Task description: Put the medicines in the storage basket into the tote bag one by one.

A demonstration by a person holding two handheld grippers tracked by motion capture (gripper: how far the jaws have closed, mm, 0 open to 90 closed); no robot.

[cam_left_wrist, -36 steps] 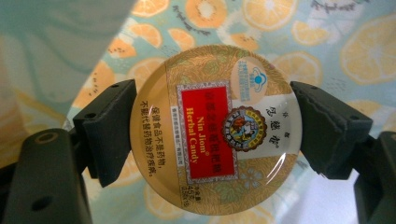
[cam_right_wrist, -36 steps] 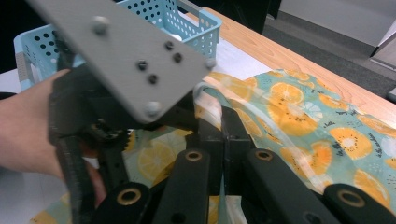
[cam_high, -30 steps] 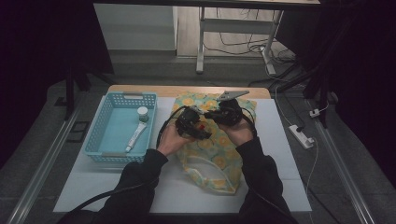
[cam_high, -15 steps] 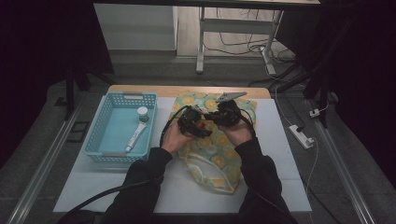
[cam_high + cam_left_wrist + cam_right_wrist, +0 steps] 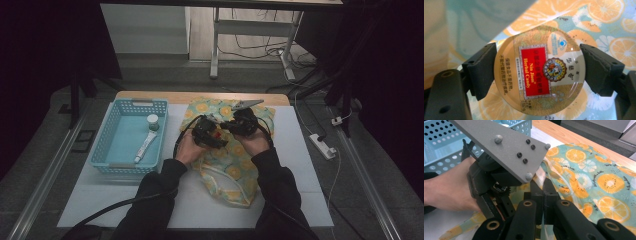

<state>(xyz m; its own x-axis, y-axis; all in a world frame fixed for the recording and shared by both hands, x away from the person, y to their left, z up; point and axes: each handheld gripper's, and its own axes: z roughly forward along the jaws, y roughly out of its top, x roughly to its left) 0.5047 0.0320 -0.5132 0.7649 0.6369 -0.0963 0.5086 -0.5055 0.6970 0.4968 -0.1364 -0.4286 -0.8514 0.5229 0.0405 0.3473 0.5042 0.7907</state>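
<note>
Candy tin (image 5: 539,68): round, gold, red label, lying flat between the left gripper's (image 5: 539,72) fingers (image 5: 482,71), which sit wide apart and press its rim on both sides. The tin is carried over the bag (image 5: 604,22), just under the lifted edge of fabric at the upper left of the left gripper view, so I judge it is about to go inside.

Bag: orange-slice print on teal, spread across the middle of the tabletop (image 5: 295,165). Right gripper (image 5: 543,192): fingers pinched fully together on a fold of the bag's edge, lifting it. That likely keeps the mouth open for the tin.

In the high view both grippers meet over the bag's upper half, left (image 5: 210,134), right (image 5: 240,122), nearly touching.

Left of the bag: blue basket (image 5: 107,145) holding a small jar (image 5: 152,121) and a tube (image 5: 145,146), well apart from the hands.
</note>
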